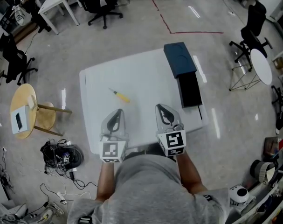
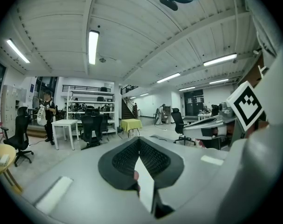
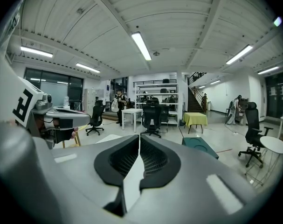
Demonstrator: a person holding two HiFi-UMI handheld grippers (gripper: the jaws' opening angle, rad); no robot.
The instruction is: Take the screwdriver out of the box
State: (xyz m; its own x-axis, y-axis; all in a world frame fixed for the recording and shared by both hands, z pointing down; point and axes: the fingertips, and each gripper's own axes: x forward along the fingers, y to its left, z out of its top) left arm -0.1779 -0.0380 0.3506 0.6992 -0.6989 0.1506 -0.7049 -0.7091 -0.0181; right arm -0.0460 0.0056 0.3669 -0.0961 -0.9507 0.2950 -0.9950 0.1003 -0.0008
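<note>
Screwdriver [image 1: 120,95], yellow handle, is lying flat on the white bench [image 1: 141,73], outside the dark box [image 1: 183,71], which is sitting well to its right. Left claw [image 1: 118,113] is hovering just nearer the person than the screwdriver, and right claw [image 1: 160,108] is near it on the right. Both are pointing roughly level, jaws together, gripping nothing. Office chair [image 1: 103,3] is standing on the grey floor [image 1: 132,27] beyond.

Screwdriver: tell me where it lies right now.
Head view: the screwdriver lies on the white table, left of centre, just beyond the left gripper and well left of the dark box.
</note>
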